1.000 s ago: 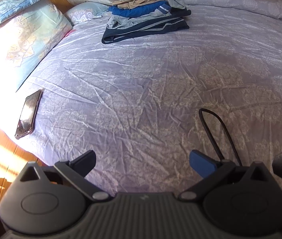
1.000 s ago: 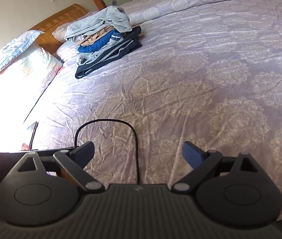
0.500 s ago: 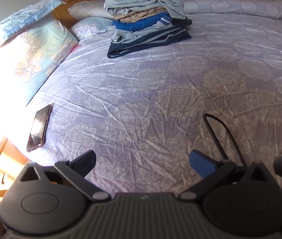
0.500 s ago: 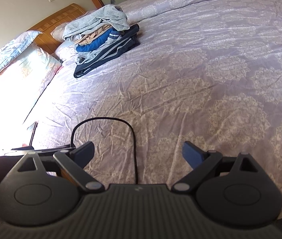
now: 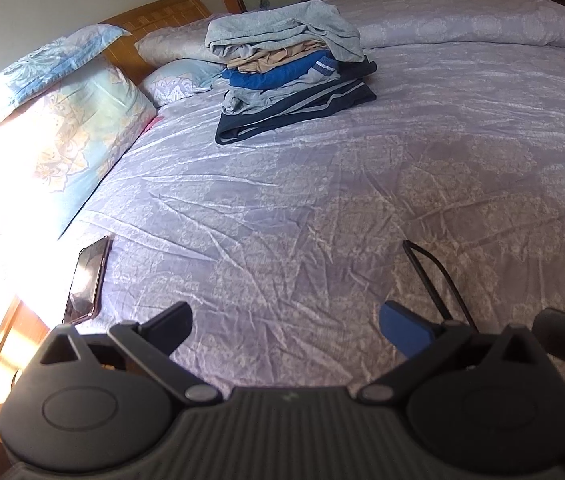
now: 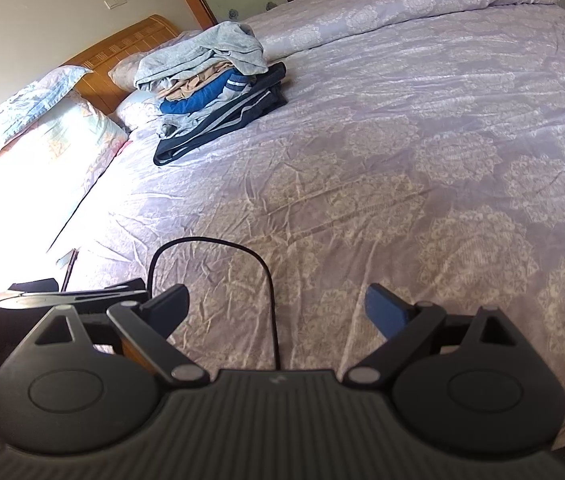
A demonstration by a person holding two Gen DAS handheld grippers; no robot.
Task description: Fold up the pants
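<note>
Rumpled clothes stack point(image 5: 290, 76), creased bedspread point(image 5: 282, 216)

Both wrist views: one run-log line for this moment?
left tongs: open, empty | right tongs: open, empty | clothes stack: untouched near headboard | phone: bed edge | stage: pre-grasp

Sunlight washing out floral-print pillow point(image 5: 54, 152) at left, pattern there unreadable. Glare also bleaching left side of same pillow point(image 6: 38, 160) in right wrist view. Lower layers of folded stack of grey, tan, blue and navy clothes point(image 5: 290, 76) lying hidden under grey top piece; which are pants, cannot tell. Black looped cable point(image 6: 242, 264) disappearing behind gripper body. Dark-screened phone point(image 5: 86, 280) showing only as thin edge point(image 6: 69, 270) in right wrist view. Rolled lilac quilt point(image 5: 482, 20) running off right edge.
</note>
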